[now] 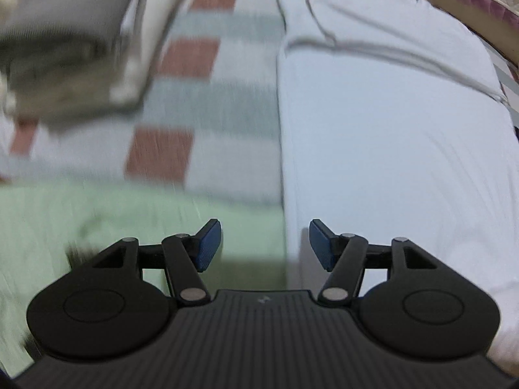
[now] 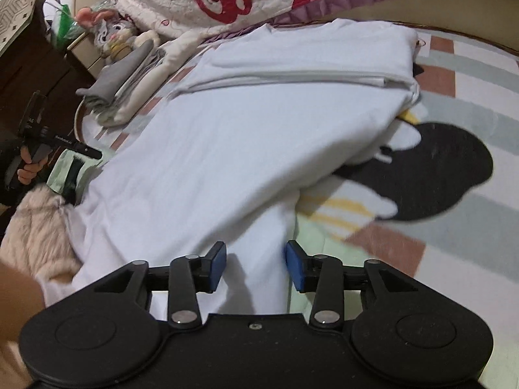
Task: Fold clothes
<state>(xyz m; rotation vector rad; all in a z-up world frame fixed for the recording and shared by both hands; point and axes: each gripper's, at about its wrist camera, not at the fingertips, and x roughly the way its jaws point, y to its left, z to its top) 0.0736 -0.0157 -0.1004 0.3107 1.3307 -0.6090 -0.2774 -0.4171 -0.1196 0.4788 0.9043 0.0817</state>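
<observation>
White garment (image 2: 246,149) ahead of open right tool (image 2: 254,265).

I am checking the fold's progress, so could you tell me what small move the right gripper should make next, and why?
Probably ease the right gripper forward and close on the near edge of the white garment. It is open with that edge lying between its blue pads, nothing gripped, and the garment is only partly folded at its far end. The left gripper is open too.
</observation>
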